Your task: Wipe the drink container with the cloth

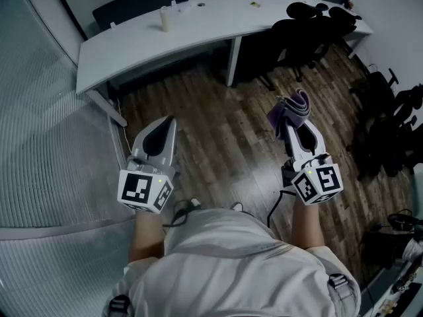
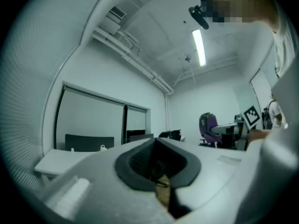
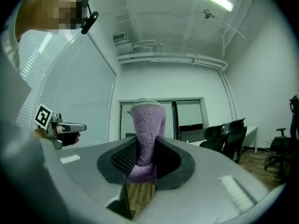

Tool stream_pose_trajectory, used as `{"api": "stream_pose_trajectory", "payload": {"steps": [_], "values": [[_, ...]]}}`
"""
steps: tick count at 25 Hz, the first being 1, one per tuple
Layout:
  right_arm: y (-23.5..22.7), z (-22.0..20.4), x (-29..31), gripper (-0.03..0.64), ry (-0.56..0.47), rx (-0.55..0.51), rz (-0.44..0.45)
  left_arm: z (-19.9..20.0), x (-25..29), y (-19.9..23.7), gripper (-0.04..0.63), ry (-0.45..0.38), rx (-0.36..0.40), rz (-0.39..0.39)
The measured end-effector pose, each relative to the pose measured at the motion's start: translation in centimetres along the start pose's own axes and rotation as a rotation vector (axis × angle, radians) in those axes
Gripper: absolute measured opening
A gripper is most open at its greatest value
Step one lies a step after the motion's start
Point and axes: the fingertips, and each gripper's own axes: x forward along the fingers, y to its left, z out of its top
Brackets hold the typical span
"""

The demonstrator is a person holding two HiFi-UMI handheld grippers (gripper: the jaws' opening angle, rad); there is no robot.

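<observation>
The drink container (image 1: 165, 19), a pale upright cylinder, stands on the white curved desk (image 1: 119, 51) far ahead of both grippers. My right gripper (image 1: 293, 121) is shut on a purple cloth (image 1: 295, 106), which sticks up out of the jaws (image 3: 147, 125). In its own view the right gripper (image 3: 142, 164) points up into the room. My left gripper (image 1: 167, 123) is shut with nothing in it, and its pads meet in the left gripper view (image 2: 156, 167). Both grippers hang over the wooden floor at waist height, well short of the desk.
Black office chairs (image 1: 310, 25) crowd the desk's right end, and more stand at the right wall (image 1: 396, 124). A glass wall with blinds (image 1: 39, 144) runs along the left. Cables lie on the floor at the lower right (image 1: 396, 223).
</observation>
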Motion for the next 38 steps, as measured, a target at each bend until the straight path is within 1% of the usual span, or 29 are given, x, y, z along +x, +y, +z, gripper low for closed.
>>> {"api": "stream_pose_trajectory", "payload": {"steps": [12, 20, 24, 28, 33, 36, 38], "values": [[0.1, 0.2, 0.0, 0.096, 0.002, 0.002, 0.017, 0.4, -0.2, -0.3, 0.005, 0.004, 0.011, 0.008], [1.4, 0.2, 1.6, 0.097, -0.018, 0.044, 0.024, 0.0, -0.8, 1.9, 0.005, 0.008, 0.009, 0.008], [3.2, -0.3, 3.2, 0.097, -0.016, 0.044, 0.031, -0.2, -1.5, 3.9, 0.005, 0.004, 0.014, 0.000], [6.3, -0.6, 5.6, 0.098, -0.011, 0.028, 0.037, -0.4, -2.8, 7.3, 0.005, -0.004, 0.011, -0.005], [9.7, -1.1, 8.8, 0.098, -0.006, -0.002, 0.030, -1.5, -4.4, 12.0, 0.005, -0.007, -0.009, 0.003], [11.3, -1.6, 10.0, 0.098, 0.011, -0.017, 0.030, -2.7, -4.7, 13.9, 0.005, 0.005, -0.039, 0.003], [12.0, -1.5, 10.8, 0.098, 0.024, -0.035, 0.033, -2.9, -4.6, 14.6, 0.005, 0.003, -0.044, -0.007]]}}
